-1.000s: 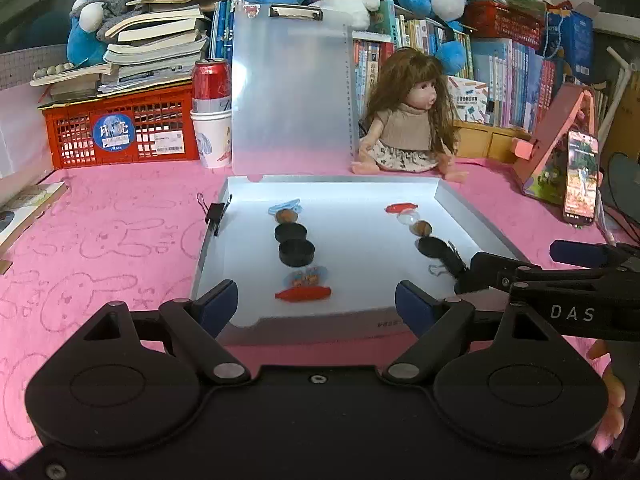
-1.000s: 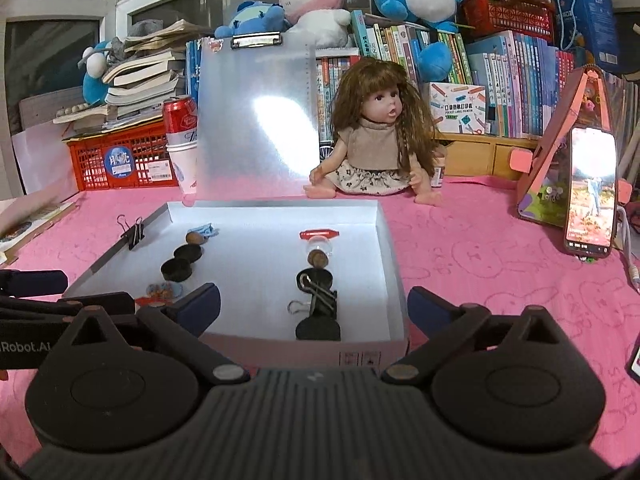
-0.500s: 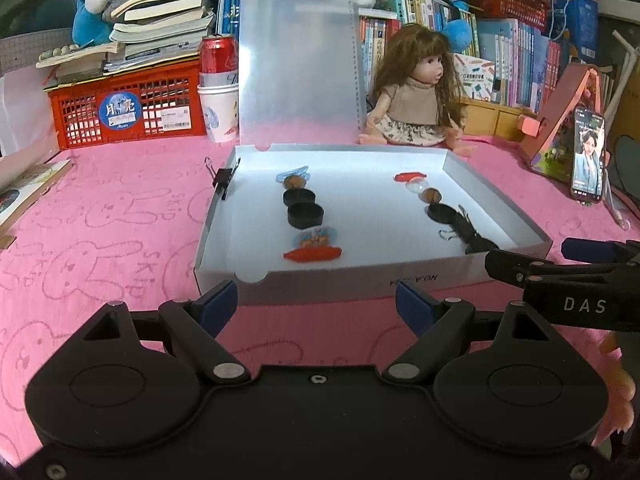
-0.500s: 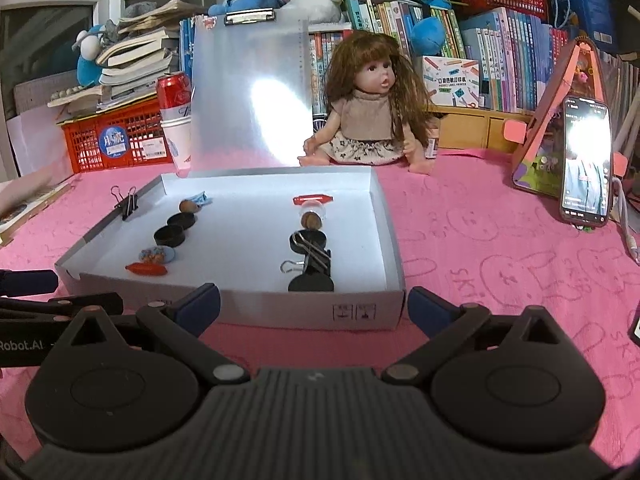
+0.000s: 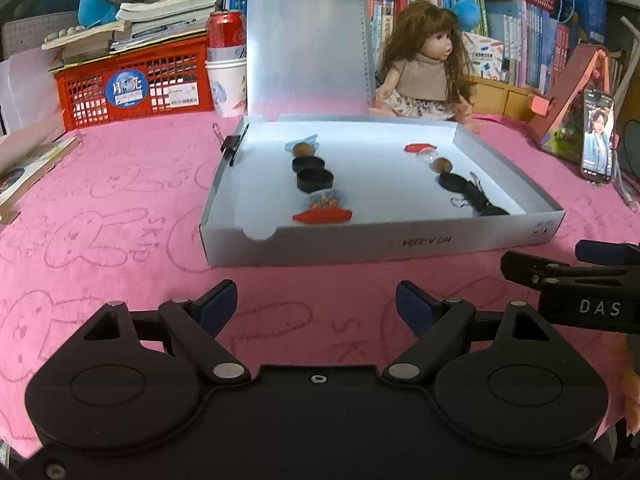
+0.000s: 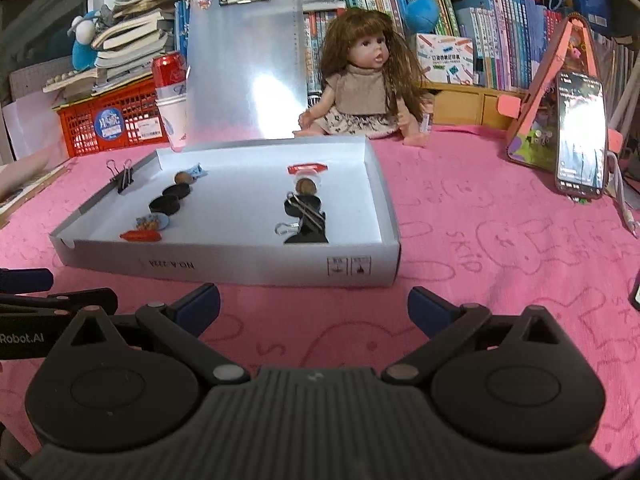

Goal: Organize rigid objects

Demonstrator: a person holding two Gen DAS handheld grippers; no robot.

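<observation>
A shallow white box sits on the pink cloth with small objects in two rows. The left row has two black caps, a nut, a round badge and a red piece. The right row has a red piece, a nut, a black cap and black binder clips. Another binder clip grips the box's left wall. My left gripper and right gripper are open and empty, in front of the box.
A doll sits behind the box beside an upright clear clipboard. A red basket, a can on a cup and books stand at the back left. A phone leans on a pink stand at right.
Both grippers have drawn back from above the box toward the near side; the box now lies farther ahead. Both stay open and empty.
</observation>
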